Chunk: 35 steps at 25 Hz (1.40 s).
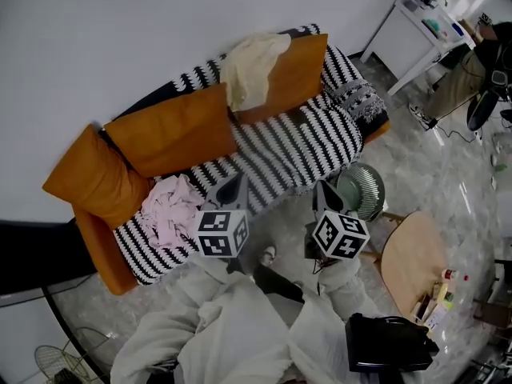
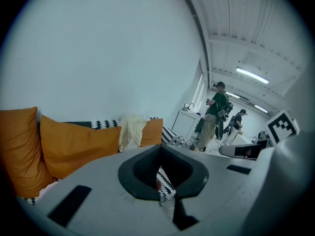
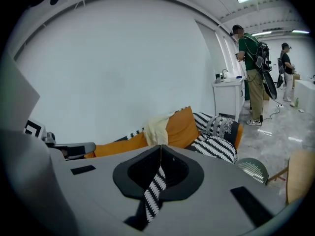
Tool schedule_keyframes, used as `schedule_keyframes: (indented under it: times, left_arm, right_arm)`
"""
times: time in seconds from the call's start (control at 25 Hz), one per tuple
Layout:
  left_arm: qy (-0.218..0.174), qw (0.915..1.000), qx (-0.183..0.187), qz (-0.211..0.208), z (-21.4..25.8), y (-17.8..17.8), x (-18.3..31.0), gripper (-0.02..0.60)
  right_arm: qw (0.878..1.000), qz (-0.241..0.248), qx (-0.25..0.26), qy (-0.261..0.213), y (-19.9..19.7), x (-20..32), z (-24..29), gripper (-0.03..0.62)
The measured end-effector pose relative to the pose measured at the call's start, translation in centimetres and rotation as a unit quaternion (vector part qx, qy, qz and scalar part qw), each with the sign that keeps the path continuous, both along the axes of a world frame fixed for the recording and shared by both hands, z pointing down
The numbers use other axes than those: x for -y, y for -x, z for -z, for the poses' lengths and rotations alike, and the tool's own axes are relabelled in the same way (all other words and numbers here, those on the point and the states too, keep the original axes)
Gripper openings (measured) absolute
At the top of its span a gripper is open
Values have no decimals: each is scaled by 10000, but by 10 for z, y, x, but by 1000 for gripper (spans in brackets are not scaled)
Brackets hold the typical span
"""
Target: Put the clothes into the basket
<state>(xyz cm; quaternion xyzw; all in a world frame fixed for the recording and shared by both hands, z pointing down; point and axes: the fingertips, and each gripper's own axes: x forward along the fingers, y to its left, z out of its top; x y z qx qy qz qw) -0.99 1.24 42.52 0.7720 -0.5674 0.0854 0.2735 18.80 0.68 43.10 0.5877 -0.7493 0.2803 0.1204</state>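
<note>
Sofa (image 1: 304,146) ahead; left gripper (image 1: 234,187), right gripper (image 1: 324,195) angled downward, jaws closed, seemingly empty.

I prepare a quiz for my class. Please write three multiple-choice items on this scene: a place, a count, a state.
1. Where is the pink garment? A on the sofa seat; B in the basket; C on the round table.
2. How many orange cushions has the sofa? A two; B three; C five.
3. The right tool's jaws are: A wide open; B shut on the cream garment; C shut, empty.
Key: 1A, heaped on the striped seat; 2B, three show in the head view; 3C, the jaws meet on nothing.
</note>
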Motion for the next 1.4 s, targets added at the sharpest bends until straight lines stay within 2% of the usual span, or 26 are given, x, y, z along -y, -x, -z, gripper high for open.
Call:
schedule_keyframes:
  times: [0.2, 0.32, 0.44, 0.68, 0.88, 1.2, 1.4]
  left_arm:
    - [153, 9992, 76, 367, -13, 27, 5, 6]
    - [269, 9970, 159, 711, -25, 62, -5, 6]
    - [424, 9921, 211, 1163, -35, 106, -21, 6]
    - [758, 9695, 313, 2310, -59, 212, -62, 6]
    - [948, 9484, 371, 3004, -79, 276, -101, 6]
    - [1445, 9166, 159, 3724, -155, 340, -154, 6]
    - [1712, 9072, 3, 3844, -213, 358, -170, 6]
  right_arm:
    - [9995, 159, 72, 269, 15, 19, -19, 25]
    - [9977, 547, 110, 378, 49, 26, -31, 25]
    - [9926, 1084, 180, 517, 101, 35, -44, 25]
    - [9703, 2312, 215, 678, 231, 46, -68, 25]
    - [9480, 3063, 186, 842, 315, 33, -94, 25]
    - [9102, 3869, 270, 1455, 421, -7, -174, 25]
    - [8891, 4233, 148, 1733, 457, -39, -237, 25]
